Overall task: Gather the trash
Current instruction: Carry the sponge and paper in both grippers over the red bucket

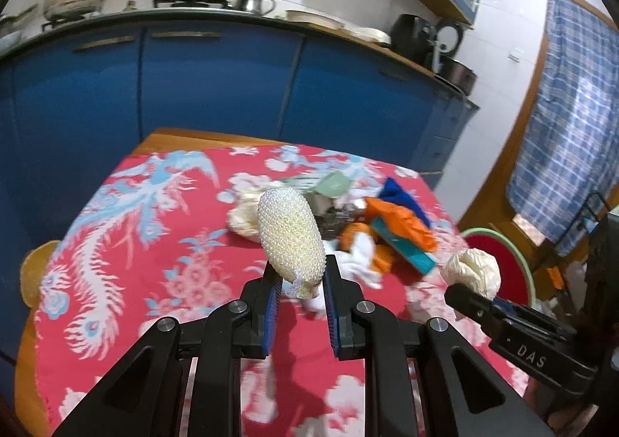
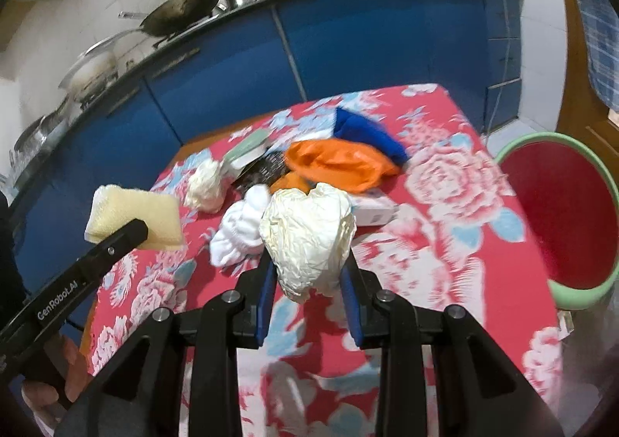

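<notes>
A: What does the left gripper (image 1: 300, 282) hold?
B: Its jaws pinch a pale yellow netted sponge (image 1: 291, 239), raised above the red floral desk (image 1: 135, 243).
A: The right gripper (image 2: 309, 278)?
B: Its jaws squeeze a crumpled cream paper ball (image 2: 307, 232), near the red basin (image 2: 561, 212).

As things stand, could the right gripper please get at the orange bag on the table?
Probably not yet. The right gripper is shut on a crumpled paper ball, so its jaws are full. The way to the orange bag looks free otherwise, but the ball should go first, perhaps into the basin beside the table.
</notes>
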A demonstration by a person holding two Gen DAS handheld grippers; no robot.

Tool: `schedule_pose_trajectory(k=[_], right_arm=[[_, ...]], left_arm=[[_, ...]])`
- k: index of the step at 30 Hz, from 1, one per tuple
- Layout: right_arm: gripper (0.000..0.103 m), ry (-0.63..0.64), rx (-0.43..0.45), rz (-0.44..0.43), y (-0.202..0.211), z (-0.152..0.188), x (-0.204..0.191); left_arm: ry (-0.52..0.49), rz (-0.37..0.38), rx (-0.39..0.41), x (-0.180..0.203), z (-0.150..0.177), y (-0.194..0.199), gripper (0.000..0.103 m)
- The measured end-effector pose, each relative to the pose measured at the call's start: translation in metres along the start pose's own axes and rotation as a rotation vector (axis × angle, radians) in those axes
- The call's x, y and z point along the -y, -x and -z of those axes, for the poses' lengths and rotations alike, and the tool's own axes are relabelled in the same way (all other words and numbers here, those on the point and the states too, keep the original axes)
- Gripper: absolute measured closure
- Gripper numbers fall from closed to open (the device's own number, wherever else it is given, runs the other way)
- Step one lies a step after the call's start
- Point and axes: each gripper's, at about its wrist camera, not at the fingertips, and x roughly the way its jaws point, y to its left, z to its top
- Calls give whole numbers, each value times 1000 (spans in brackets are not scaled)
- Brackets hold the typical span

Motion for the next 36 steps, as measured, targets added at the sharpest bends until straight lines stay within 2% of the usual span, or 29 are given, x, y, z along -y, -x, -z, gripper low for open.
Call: schedule_pose_trajectory(k=[12, 17, 26, 36], right_arm=[[68, -91, 90, 55, 43, -11, 48], [68, -121, 112, 82, 56, -13, 68], [68, -168, 146, 126, 74, -16, 104], [67, -208, 183, 206, 92, -19, 144]], left_arm=[[-90, 127, -21, 61, -15, -3, 82], [-115, 210, -59, 92, -20, -10, 82], [-214, 262, -65, 148, -25, -22, 82], [-293, 334, -117, 207, -24, -46, 81]])
